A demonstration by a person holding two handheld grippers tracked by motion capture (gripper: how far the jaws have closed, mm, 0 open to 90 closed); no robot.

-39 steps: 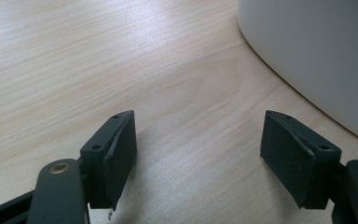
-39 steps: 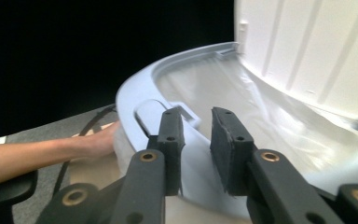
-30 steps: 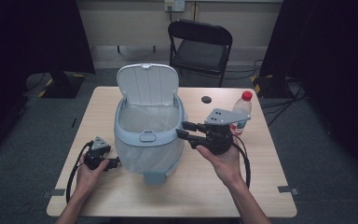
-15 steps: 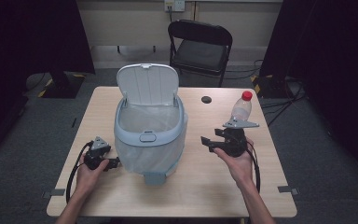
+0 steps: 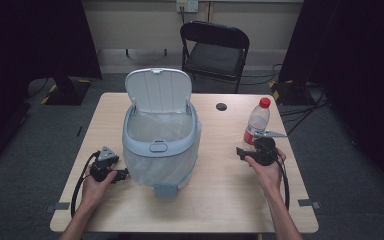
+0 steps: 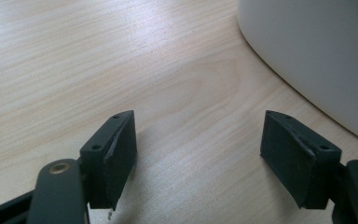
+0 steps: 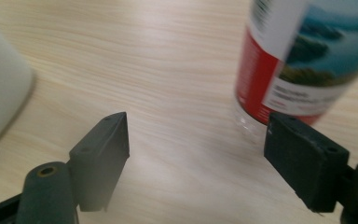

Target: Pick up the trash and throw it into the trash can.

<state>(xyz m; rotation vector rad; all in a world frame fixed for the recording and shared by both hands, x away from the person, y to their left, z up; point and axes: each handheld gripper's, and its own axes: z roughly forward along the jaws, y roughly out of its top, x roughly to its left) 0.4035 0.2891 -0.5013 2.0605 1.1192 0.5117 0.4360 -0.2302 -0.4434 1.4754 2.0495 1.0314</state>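
The bin point(image 5: 161, 145) stands in the middle of the table point(image 5: 220, 195) with its lid point(image 5: 158, 90) swung up and back, so the mouth and the pale liner inside are open to the high view. 1 second ago the right gripper point(image 5: 241, 153) was up at the bin's right rim; now it sits low on the table, well apart from the bin and just beside the bottle point(image 5: 257, 120). Its jaws have just been opening, and in the right gripper view they stand wide with only bare wood between them, the bottle's red label point(image 7: 261, 79) rising past the right-hand jaw. The left gripper point(image 5: 122, 174) has not shifted: it rests on the table close against the bin's left side, jaws spread and holding nothing, the bin's white wall point(image 6: 317, 56) curving away ahead of them.

Judging from this, the work at the bin's rim looks finished, and the right hand seems to be lining up on the bottle, probably to drop it in.
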